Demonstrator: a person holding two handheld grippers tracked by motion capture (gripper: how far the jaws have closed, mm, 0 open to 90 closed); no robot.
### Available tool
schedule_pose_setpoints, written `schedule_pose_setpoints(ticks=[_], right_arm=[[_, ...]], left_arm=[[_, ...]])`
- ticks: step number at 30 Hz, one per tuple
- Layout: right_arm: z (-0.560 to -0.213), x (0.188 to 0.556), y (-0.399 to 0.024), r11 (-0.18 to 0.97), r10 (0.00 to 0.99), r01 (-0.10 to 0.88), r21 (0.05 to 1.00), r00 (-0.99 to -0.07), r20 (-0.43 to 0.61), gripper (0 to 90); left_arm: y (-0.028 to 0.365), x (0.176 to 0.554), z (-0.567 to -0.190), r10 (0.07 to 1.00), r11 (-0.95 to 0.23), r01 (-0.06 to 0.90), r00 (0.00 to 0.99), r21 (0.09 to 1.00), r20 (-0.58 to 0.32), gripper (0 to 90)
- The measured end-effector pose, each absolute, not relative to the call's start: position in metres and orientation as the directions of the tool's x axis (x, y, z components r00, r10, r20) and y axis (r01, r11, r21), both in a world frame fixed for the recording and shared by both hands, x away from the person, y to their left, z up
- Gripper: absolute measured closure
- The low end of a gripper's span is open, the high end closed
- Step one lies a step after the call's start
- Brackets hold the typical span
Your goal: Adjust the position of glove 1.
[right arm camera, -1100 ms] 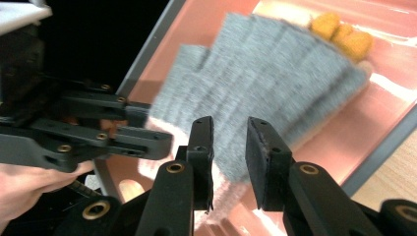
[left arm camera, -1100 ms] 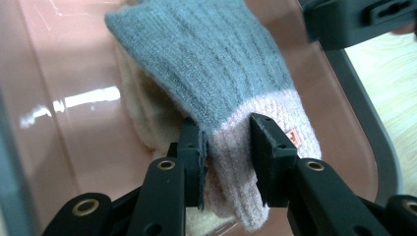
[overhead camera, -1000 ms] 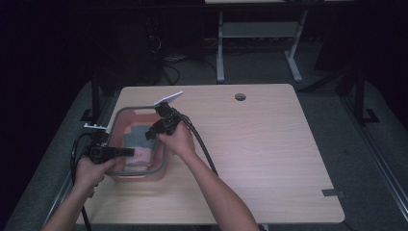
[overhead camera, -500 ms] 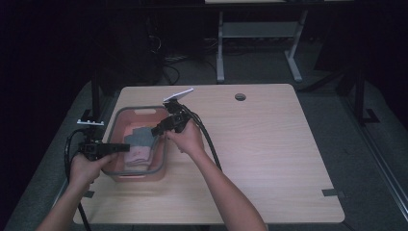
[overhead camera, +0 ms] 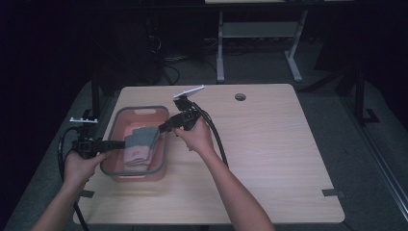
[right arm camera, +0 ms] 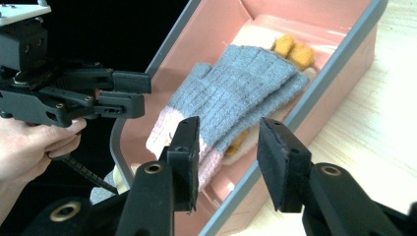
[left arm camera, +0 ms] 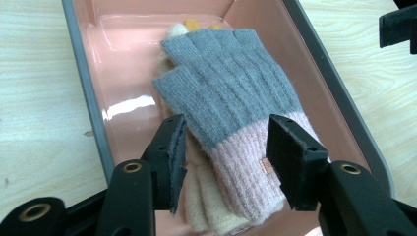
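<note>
a fingerless knitted glove (left arm camera: 231,83) is seen in the left gripper view: grey ribbed body, pale pink ribbed cuff with a small tag near the cuff edge. it is laid flat on top of a cream glove (left arm camera: 206,206) whose orange fingertips are seen past the grey finger ends. both are lying inside a pink bin (overhead camera: 159,161) with a grey rim, set on the light wooden desk (overhead camera: 269,159).

left gripper (left arm camera: 226,147): jaws have just been opening and are held released. the pink cuff is seen between the two pads, lower than them, with a gap on each side; no pad is pressed on the knit. the grey part extends away ahead of the jaws.

right gripper (right arm camera: 228,147): jaws have just been opening and are likewise released, nothing gripped. the bin's near rim and wall are seen through the gap between the pads; the grey glove (right arm camera: 241,93) is seen beyond and above the jaws, its pink cuff just behind the left pad. contact with the cuff cannot be told.

in the high view the left gripper (overhead camera: 118,143) is at the bin's left rim and the right gripper (overhead camera: 162,128) at its right rim, the gloves (overhead camera: 139,142) lying between the two sets of jaws.
</note>
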State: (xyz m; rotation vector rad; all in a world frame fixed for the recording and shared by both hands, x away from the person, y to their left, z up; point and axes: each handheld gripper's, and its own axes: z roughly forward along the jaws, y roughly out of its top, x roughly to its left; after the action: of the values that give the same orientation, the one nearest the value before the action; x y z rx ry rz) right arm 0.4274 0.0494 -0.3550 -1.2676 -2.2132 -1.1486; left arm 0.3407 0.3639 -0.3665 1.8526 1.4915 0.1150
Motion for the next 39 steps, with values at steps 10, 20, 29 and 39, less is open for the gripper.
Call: schedule_pose_setpoints(ticks=[10,20,29,39], right_arm=[[-0.352,0.427,0.032,0.26,0.565,0.837,0.481,-0.536,0.628,56.7],[-0.353,0.425,0.007,0.232,0.584,0.846,0.48,-0.515,0.627,55.3],[-0.355,0.421,-0.009,0.211,0.589,0.852,0.479,-0.502,0.633,53.2],[-0.362,0.422,-0.023,0.193,0.601,0.86,0.473,-0.484,0.636,51.8]], left_arm=[[0.366,0.339,-0.354,0.871,-0.032,0.789,0.323,0.614,-0.369,46.7],[0.356,0.338,-0.345,0.858,-0.052,0.763,0.364,0.644,-0.362,44.2],[0.341,0.341,-0.336,0.844,-0.073,0.753,0.396,0.654,-0.362,43.4],[0.323,0.345,-0.336,0.829,-0.111,0.748,0.432,0.654,-0.354,39.9]])
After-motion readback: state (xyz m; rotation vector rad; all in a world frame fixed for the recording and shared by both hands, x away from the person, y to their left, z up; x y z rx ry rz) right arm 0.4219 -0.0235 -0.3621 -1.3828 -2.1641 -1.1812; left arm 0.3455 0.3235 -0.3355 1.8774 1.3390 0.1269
